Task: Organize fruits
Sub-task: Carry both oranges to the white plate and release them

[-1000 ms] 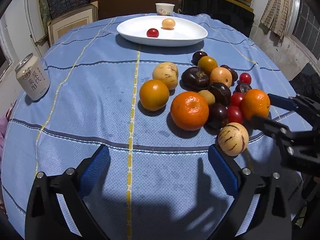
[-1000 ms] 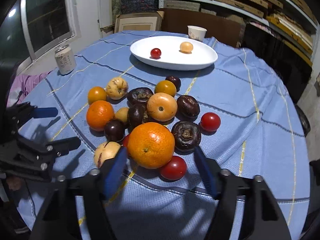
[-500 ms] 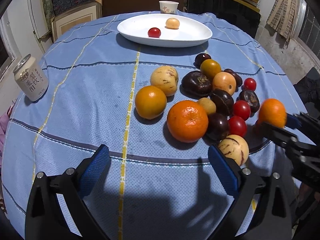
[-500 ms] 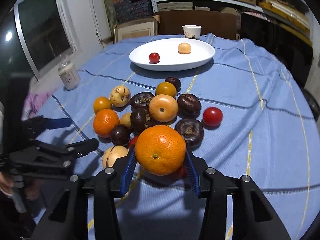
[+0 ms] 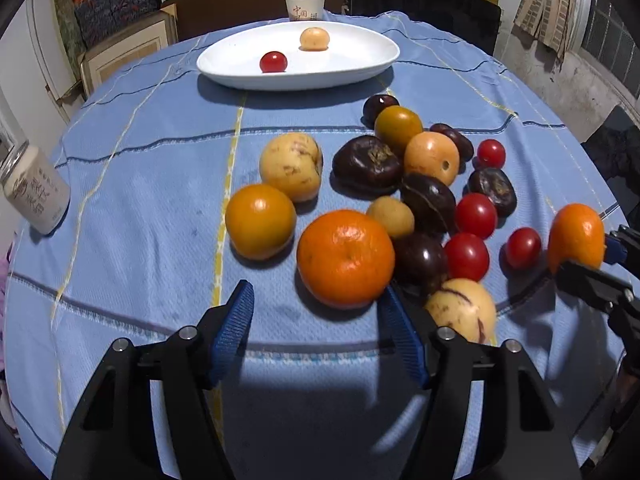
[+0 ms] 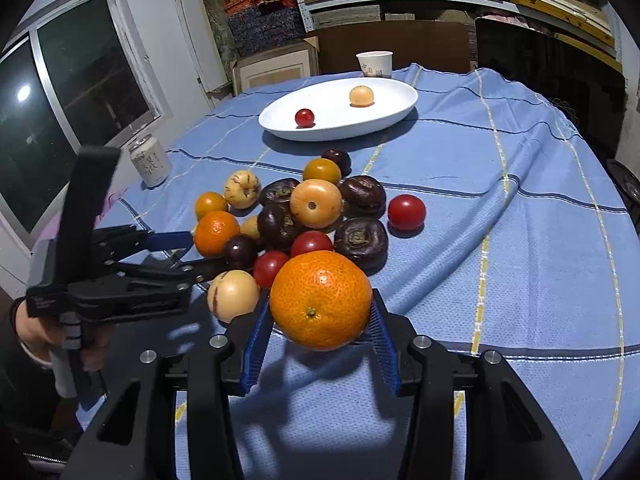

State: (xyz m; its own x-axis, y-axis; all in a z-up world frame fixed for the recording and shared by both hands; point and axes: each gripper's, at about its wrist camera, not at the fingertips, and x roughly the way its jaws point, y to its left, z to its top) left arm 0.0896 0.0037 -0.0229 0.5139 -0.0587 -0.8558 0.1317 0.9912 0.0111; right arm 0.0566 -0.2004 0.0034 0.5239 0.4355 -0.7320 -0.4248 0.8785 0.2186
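Note:
A heap of fruit lies on the blue checked tablecloth: oranges, cherry tomatoes, dark persimmons and pale striped melons. My right gripper [image 6: 320, 320] is shut on a large orange [image 6: 320, 300], held just above the cloth at the near edge of the heap. The left wrist view shows that orange [image 5: 576, 238] at the far right, in the right gripper [image 5: 596, 262]. My left gripper [image 5: 318, 332] is closing. A second large orange [image 5: 346, 258] sits at its fingertips, and the pads do not press on it. The white oval plate [image 5: 300, 80] at the back holds a cherry tomato [image 5: 273, 62] and a pale orange fruit [image 5: 315, 38].
A drink can [image 5: 36, 196] stands at the table's left edge. A paper cup [image 5: 305, 7] stands behind the plate. A person's hand [image 6: 36, 328] grips the left gripper's handle. Shelves, boxes and a window surround the round table. Bare cloth lies to the right of the heap.
The right gripper closed on the large orange and raised it off the cloth. The left gripper moved forward to the second orange, and its jaws narrowed.

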